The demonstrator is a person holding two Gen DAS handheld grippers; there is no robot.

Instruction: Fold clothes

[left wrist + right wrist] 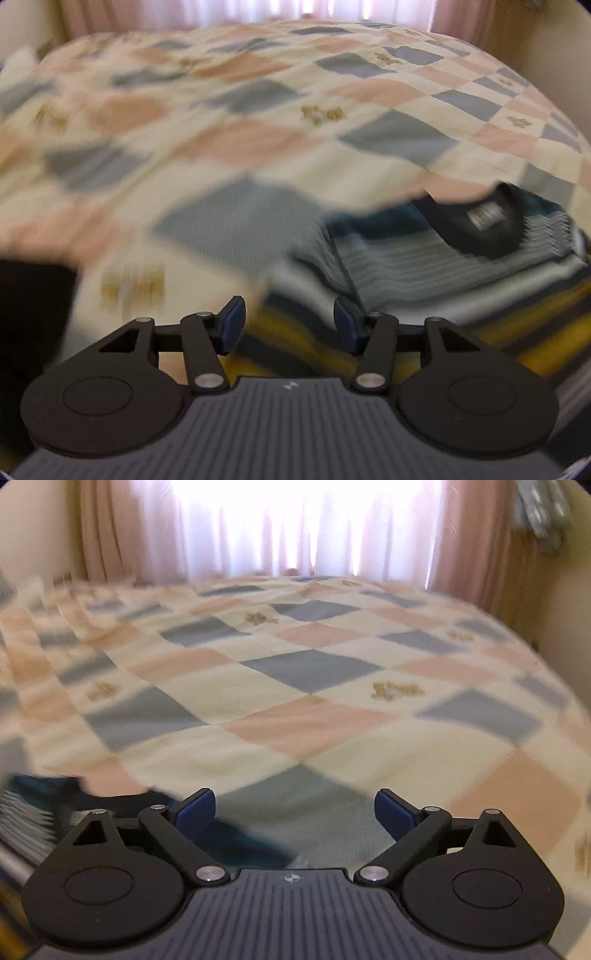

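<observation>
A striped sweater [461, 266] lies on a bed covered by a checked quilt [258, 122] of cream, pink and grey-blue squares with small tan motifs. In the left wrist view the sweater fills the lower right: its dark collar [476, 225], carrying a small pale label, sits toward the far right, pale and dark stripes run across the body, and yellow bands show nearest the camera. The left gripper [290, 325] hangs over those yellow bands with its 2 blue pads [232, 323] partly apart and nothing pinched between them; whether the pads touch the cloth cannot be told through the blur. In the right wrist view the right gripper [293, 814] stands with its jaws spread wide and empty above a grey-blue square of the quilt, and only a dark and striped corner of the sweater [33, 812] shows at the lower left, beside the left finger. Pink curtains [122, 531] with bright window light between them close off the far side of the bed.
</observation>
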